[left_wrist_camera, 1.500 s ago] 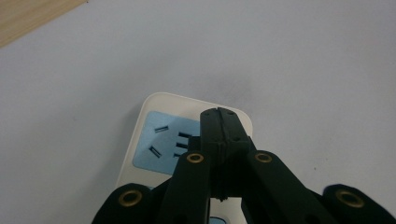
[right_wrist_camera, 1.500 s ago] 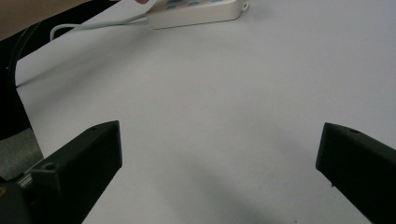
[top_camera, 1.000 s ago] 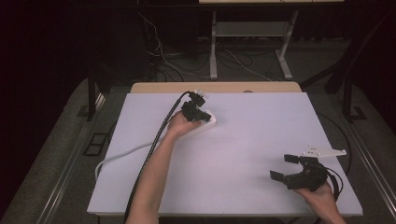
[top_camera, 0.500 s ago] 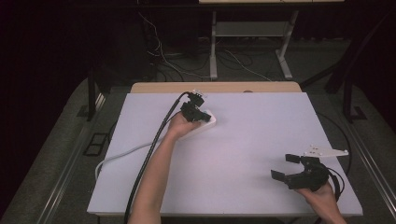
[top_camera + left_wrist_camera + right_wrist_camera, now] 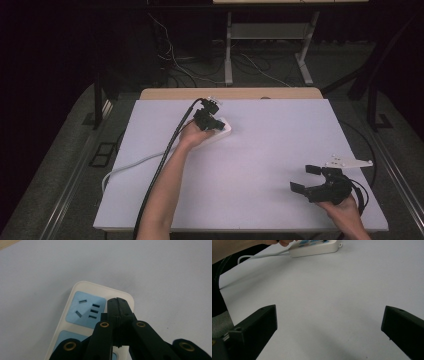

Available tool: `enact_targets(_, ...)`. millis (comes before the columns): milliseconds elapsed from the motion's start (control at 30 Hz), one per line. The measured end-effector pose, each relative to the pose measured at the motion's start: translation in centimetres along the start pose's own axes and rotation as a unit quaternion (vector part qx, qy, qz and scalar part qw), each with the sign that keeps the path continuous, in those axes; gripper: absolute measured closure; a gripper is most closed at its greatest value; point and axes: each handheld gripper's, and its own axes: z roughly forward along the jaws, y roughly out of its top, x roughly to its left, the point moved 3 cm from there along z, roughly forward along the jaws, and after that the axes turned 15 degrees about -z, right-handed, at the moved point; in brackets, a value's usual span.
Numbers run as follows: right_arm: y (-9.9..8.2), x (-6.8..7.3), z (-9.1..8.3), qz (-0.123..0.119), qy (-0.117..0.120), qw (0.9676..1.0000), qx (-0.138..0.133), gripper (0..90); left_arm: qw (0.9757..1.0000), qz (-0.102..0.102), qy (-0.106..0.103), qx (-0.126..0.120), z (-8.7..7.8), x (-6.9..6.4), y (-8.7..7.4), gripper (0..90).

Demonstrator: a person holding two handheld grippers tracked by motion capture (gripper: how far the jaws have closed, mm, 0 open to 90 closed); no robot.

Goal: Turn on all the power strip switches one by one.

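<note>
Lying toward the far edge of the tabletop (image 5: 280, 150), left of its middle, a white power strip (image 5: 218, 131) with blue socket panels is seen, its white cord (image 5: 131, 163) trailing toward the left edge. The left gripper (image 5: 214, 123) is held just over the strip, its 2 jaws pressed together with nothing between them; whether the tips touch the strip cannot be told. Near the front right corner, the right gripper (image 5: 306, 179) is held with jaws spread wide and empty.

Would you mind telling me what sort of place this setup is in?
Probably a lab or recording workspace: a bare white table holding a power strip, with loose cables on a dark floor behind.
</note>
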Motion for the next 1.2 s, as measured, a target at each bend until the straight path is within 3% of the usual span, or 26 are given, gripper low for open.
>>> enact_targets(333,0.0,0.0,0.1,0.001,0.000,1.0000,0.002,0.4,0.9978,-0.009,-0.029,-0.058,-3.8,0.5,0.3,88.9)
enact_targets(433,0.0,0.0,0.1,0.002,0.000,1.0000,0.001,0.4,0.9970,-0.008,-0.035,-0.069,-5.0,0.4,0.2,75.6)
enact_targets(500,0.0,0.0,0.1,0.003,-0.001,1.0000,0.001,0.4,0.9970,-0.010,-0.035,-0.069,-5.7,0.2,0.0,59.9)
enact_targets(633,0.0,0.0,0.1,0.004,0.000,1.0000,0.001,0.4,0.9973,-0.035,-0.030,-0.057,-6.6,0.6,-0.7,20.3)
enact_targets(733,0.0,0.0,0.1,0.004,0.000,1.0000,0.000,0.4,0.9969,-0.043,-0.039,-0.053,-7.3,0.9,-1.7,2.4)
enact_targets(933,0.0,0.0,0.1,0.005,0.000,1.0000,0.000,0.4,0.9937,-0.048,-0.056,-0.084,-8.9,0.7,-4.1,0.0)
enact_targets(1200,0.1,0.1,0.2,0.005,0.000,1.0000,0.000,0.4,0.9909,-0.045,-0.053,-0.115,-11.0,0.2,-6.9,0.0)
